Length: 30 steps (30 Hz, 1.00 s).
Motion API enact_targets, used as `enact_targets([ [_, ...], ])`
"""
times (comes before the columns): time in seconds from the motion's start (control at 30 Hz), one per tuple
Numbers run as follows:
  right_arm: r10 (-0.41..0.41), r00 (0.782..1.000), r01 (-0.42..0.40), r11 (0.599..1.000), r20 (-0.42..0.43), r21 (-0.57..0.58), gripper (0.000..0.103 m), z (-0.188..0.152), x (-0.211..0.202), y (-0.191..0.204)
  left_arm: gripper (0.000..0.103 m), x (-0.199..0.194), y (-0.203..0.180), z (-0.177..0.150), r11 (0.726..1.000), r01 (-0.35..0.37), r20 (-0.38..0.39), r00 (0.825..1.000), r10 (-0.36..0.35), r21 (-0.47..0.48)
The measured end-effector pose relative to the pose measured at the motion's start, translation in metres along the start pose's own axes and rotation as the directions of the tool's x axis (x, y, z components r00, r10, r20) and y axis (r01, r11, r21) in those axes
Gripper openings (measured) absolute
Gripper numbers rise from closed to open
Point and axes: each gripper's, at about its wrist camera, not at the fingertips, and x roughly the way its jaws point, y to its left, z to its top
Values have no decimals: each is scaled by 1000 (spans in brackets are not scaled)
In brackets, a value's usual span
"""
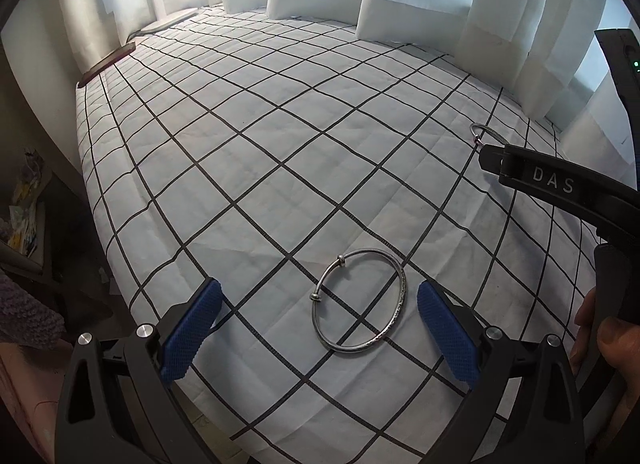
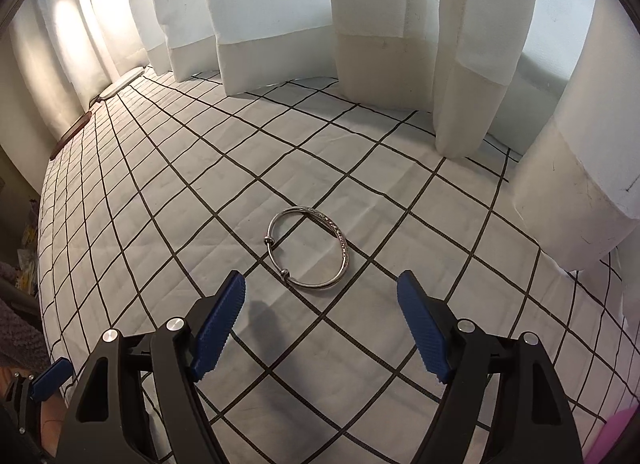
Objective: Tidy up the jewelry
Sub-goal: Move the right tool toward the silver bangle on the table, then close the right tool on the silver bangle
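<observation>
Left claw (image 1: pixel 318 308) wide and empty; bangle (image 1: pixel 359 301) flat on the checked bedspread (image 1: pixel 240 143), between its pads. Right claw (image 2: pixel 322 304) wide, empty; second bangle (image 2: pixel 307 248) just ahead, curtain-side.

— How many bangles lie on the checked sheet (image 1: pixel 248 151)?
— Two: one silver bangle (image 1: pixel 359 300) at its near edge, a second bangle (image 2: pixel 308 246) toward its far right corner.
— And grippers?
— Two: the left gripper (image 1: pixel 318 332) and the right gripper (image 2: pixel 322 328).
</observation>
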Motion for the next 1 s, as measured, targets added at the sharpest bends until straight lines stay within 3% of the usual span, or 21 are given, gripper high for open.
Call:
enact_targets([
  [0.27, -39, 999, 39, 997, 9, -73, 81, 4, 10, 10, 97, 0, -4, -5, 1000, -16, 46, 999, 16, -12],
  [0.4, -41, 999, 42, 996, 15, -79, 87, 6, 14, 9, 97, -2, -5, -13, 1000, -23, 121, 992, 24, -15],
  [0.53, -39, 999, 41, 996, 29, -83, 87, 5, 13, 9, 97, -2, -5, -12, 999, -24, 125, 992, 27, -24],
  [0.63, -31, 999, 34, 996, 28, -85, 86, 5, 13, 9, 91, -3, -6, -13, 1000, -15, 131, 991, 17, -12],
  [0.73, -31, 999, 34, 996, 27, -85, 86, 5, 13, 9, 79, -7, -11, -17, 1000, 6, 156, 988, -10, 25],
  [0.83, -23, 999, 26, 995, 34, -95, 78, 5, 11, 12, 67, -9, -11, -19, 999, 14, 168, 986, -19, 32],
  [0.9, -23, 999, 28, 994, 42, -104, 61, 5, 9, 15, 45, -11, -12, -19, 999, 22, 177, 984, -30, 46],
  [1.0, -41, 998, 46, 993, 53, -110, 42, 6, 6, 17, 45, -13, -13, -20, 998, 26, 182, 983, -36, 59],
])
